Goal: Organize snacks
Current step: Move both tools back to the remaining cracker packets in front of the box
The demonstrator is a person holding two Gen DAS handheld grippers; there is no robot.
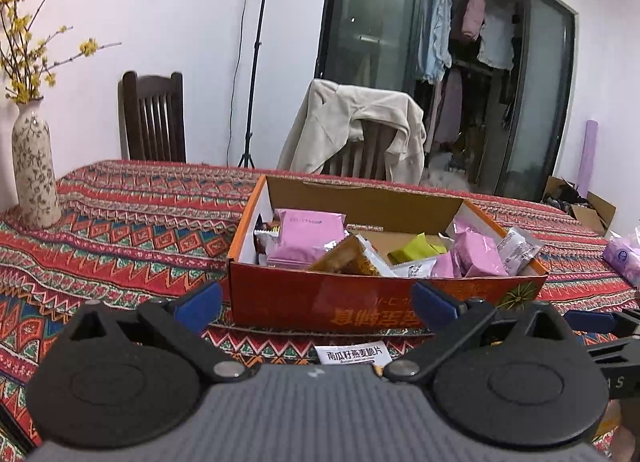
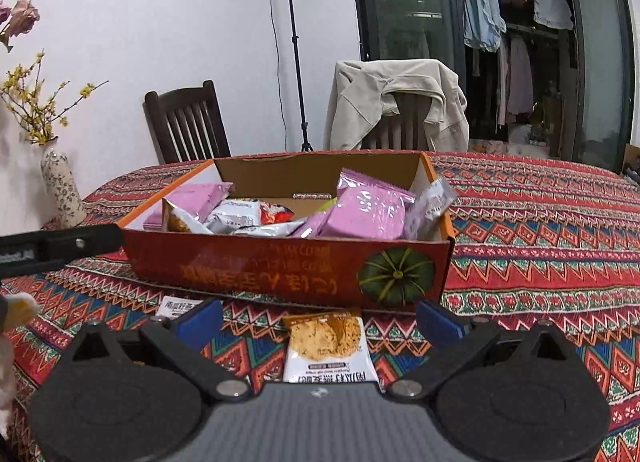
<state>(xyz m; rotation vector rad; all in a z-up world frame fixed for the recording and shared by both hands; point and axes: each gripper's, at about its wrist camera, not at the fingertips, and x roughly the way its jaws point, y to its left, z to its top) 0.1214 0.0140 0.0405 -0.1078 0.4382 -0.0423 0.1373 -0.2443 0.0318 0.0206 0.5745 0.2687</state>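
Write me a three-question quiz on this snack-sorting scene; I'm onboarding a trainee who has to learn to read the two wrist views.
1. True or false: the right hand-held gripper is shut on a packet.
2. Where does the white crisp packet lie? A) inside the orange box B) on the tablecloth in front of the box C) on a chair
3. Fill in: the picture printed on the front wall of the orange box is a green ____.

Key
1. False: its jaws stand wide apart and hold nothing, as do those of the left hand-held gripper.
2. B: it lies flat on the tablecloth, between the right gripper's fingers.
3. pumpkin.
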